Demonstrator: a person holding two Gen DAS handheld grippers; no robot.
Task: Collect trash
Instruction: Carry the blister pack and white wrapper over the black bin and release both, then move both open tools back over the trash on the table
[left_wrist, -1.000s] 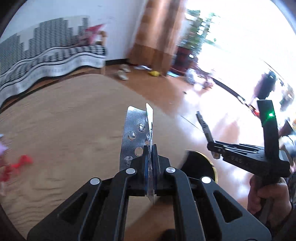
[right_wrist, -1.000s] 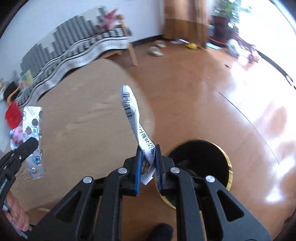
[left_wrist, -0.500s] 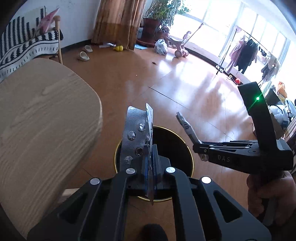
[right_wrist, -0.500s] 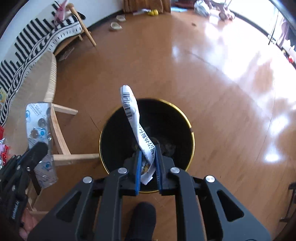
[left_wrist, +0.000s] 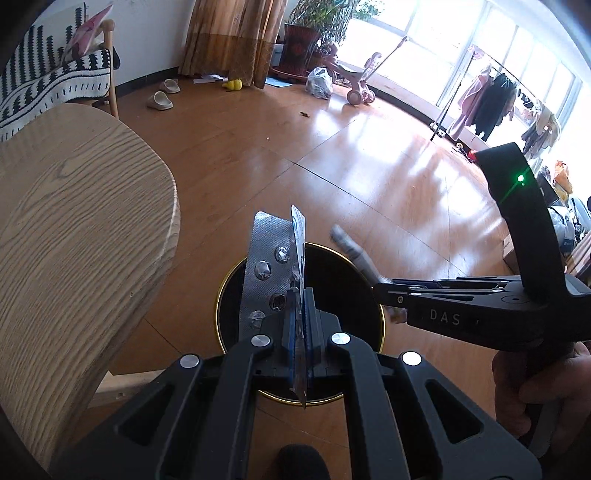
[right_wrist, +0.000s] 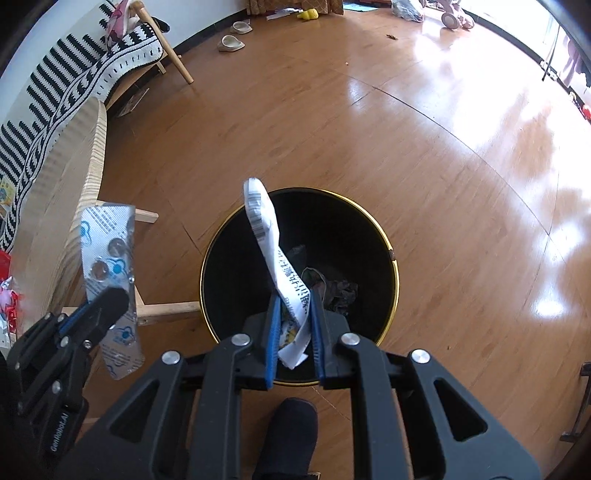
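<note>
A black round bin with a gold rim (left_wrist: 380, 325) (right_wrist: 396, 266) stands on the floor below both grippers, with crumpled trash at its bottom. My left gripper (left_wrist: 301, 306) is shut on a silver pill blister pack (left_wrist: 264, 273), also seen in the right wrist view (right_wrist: 107, 254). My right gripper (right_wrist: 293, 317) has its jaws parted wider than before; the white printed paper wrapper (right_wrist: 271, 251) still stands between them over the bin. In the left wrist view the wrapper (left_wrist: 351, 247) is blurred.
A light wooden table (left_wrist: 74, 229) is at the left, its legs beside the bin (right_wrist: 166, 308). A striped sofa (right_wrist: 74, 77), slippers (left_wrist: 159, 100), a plant, a toy stroller and a clothes rack stand farther off on the wooden floor (right_wrist: 443, 147).
Both grippers moved off the table to above the bin. The right jaws have spread apart around the wrapper, which now looks loose and blurred. The left still clamps the blister pack.
</note>
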